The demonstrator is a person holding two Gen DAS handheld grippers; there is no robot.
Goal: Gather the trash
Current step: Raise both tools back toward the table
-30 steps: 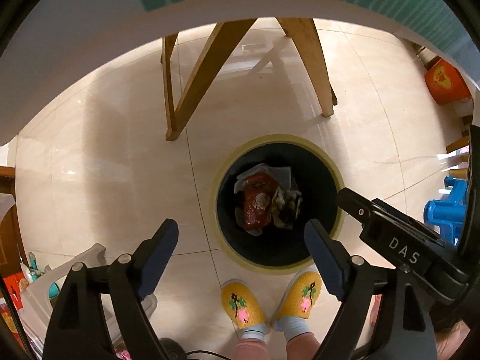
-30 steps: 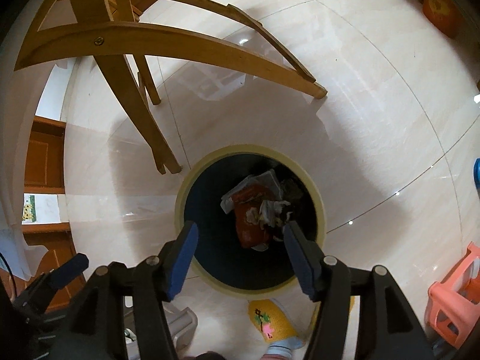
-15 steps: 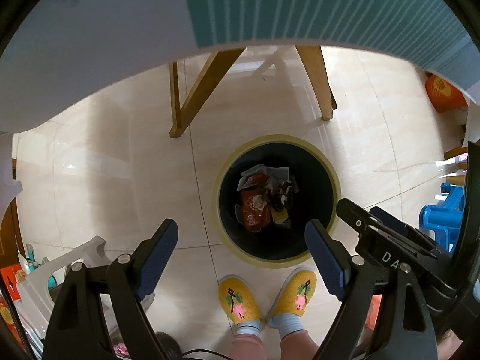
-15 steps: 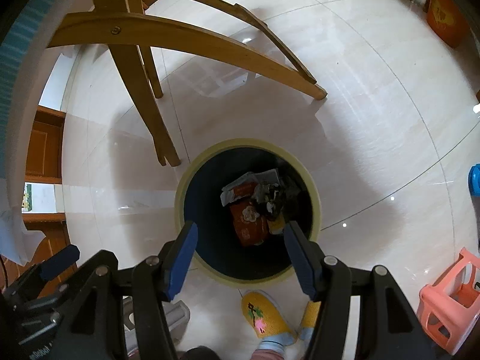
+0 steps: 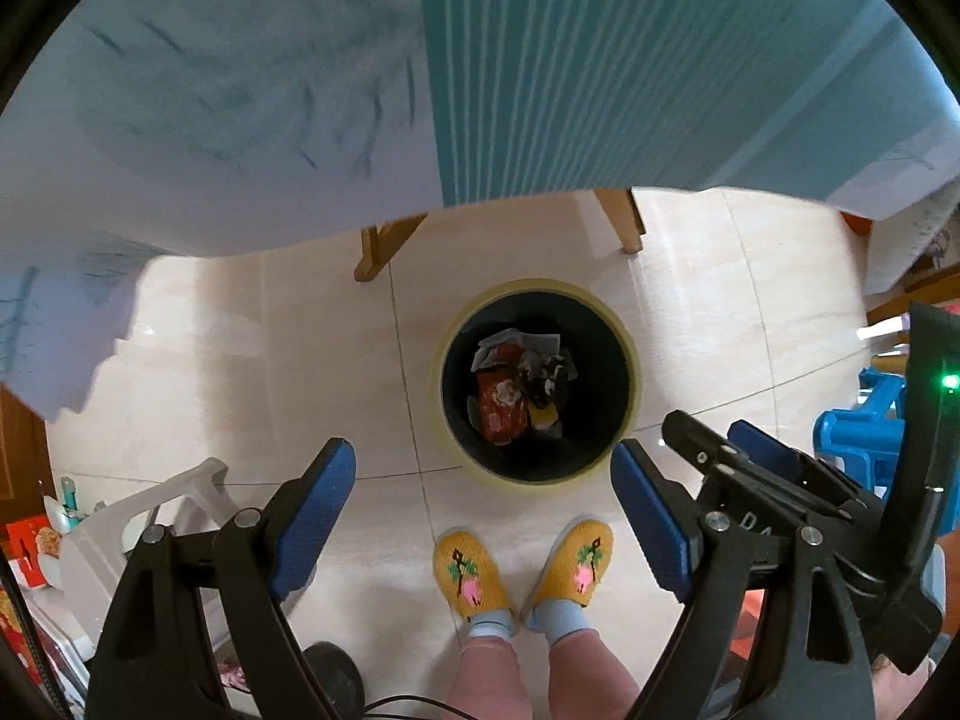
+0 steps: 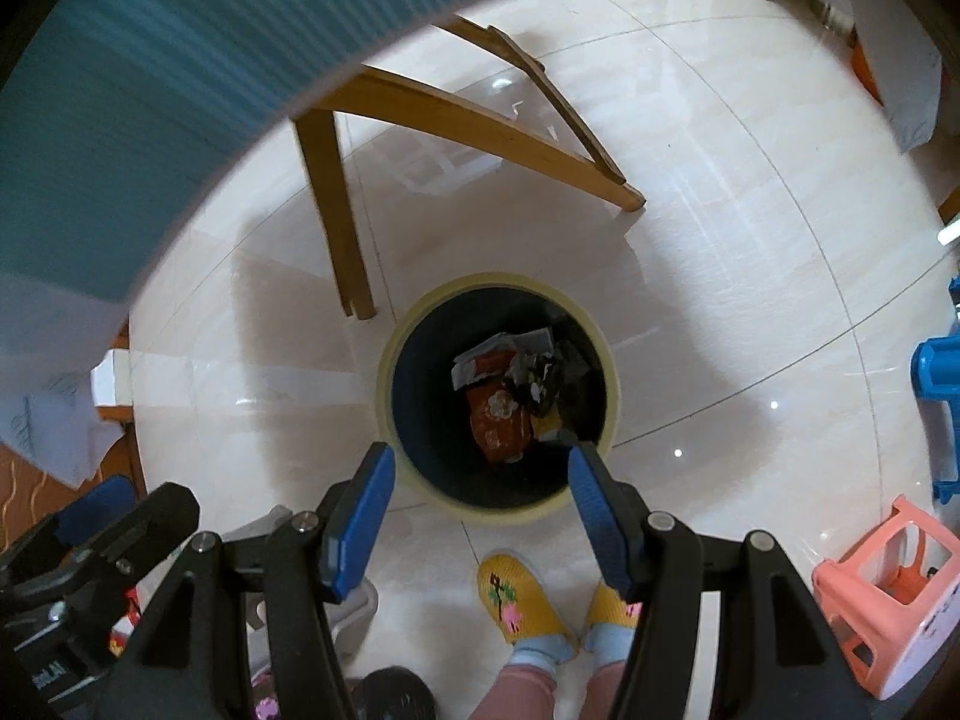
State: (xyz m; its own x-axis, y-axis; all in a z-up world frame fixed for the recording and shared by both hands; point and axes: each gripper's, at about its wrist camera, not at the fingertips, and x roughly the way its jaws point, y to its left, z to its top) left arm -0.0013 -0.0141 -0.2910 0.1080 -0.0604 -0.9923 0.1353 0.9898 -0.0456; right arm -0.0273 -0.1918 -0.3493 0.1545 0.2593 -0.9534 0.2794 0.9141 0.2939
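A round bin point(image 5: 624, 354) with a pale yellow rim and dark inside stands on the tiled floor below both grippers; the right wrist view shows the bin point(image 6: 387, 360) too. Inside lie red wrappers point(image 5: 501, 399) and crumpled grey and white scraps point(image 6: 534, 369). My left gripper point(image 5: 483, 483) points straight down, open, with nothing between its blue pads. My right gripper point(image 6: 480, 483) hangs high over the bin's near rim, open and empty as well. The right gripper's black body point(image 5: 780, 480) shows at the right of the left wrist view.
A table edge with teal and white cloth point(image 5: 600, 60) fills the top. Wooden legs point(image 6: 336, 210) stand beyond the bin. A person's feet in yellow slippers point(image 5: 474, 570) stand at its near side. A white stool point(image 5: 120, 534), a blue stool point(image 5: 858, 438) and a pink stool point(image 6: 888, 588) sit around.
Both grippers have risen; the bin looks smaller and farther below. The table's cloth edge has come down to cover much more of the top of both views. The jaws have kept their width.
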